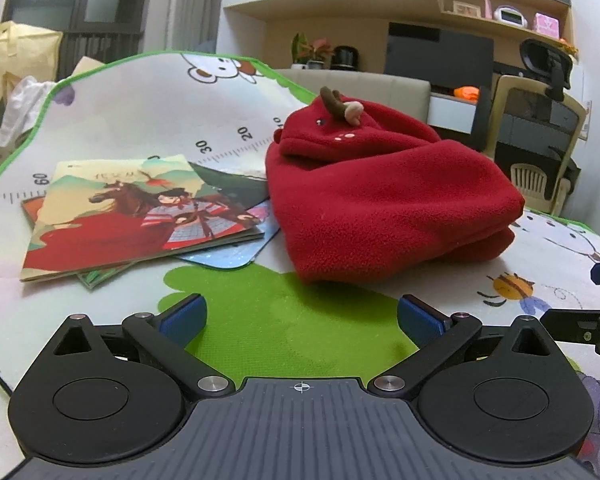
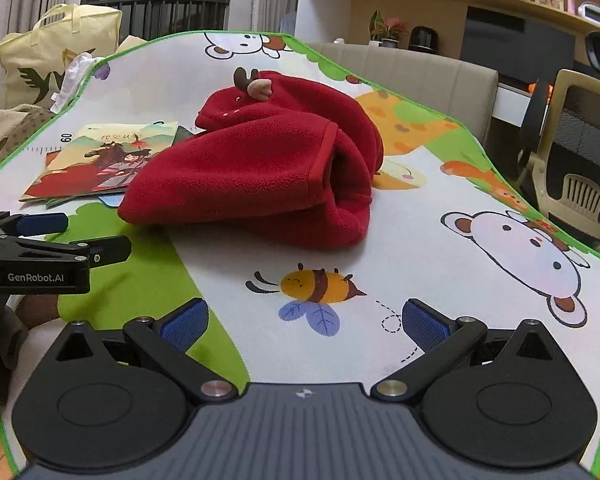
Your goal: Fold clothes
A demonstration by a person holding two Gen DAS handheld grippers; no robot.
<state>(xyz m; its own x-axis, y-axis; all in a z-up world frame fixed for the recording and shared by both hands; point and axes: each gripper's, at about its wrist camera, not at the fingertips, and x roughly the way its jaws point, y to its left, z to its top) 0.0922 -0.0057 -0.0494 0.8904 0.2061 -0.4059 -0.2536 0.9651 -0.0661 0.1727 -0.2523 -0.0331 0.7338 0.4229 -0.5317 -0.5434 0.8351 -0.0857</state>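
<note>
The red fleece top (image 1: 380, 196) lies folded in a soft bundle on the play mat (image 1: 140, 112). A little brown antler (image 1: 334, 102) sticks up on its hood. In the left view the top sits at about 1 o'clock from the left gripper (image 1: 302, 316). That gripper's two blue fingers are spread wide over a green patch and hold nothing. At 10 o'clock, picture books (image 1: 132, 216) lie in a pile, just beside the top. The right gripper (image 2: 304, 322) is spread wide too, with nothing in it, above a bee picture (image 2: 312, 286). From there the top is at 12 o'clock.
</note>
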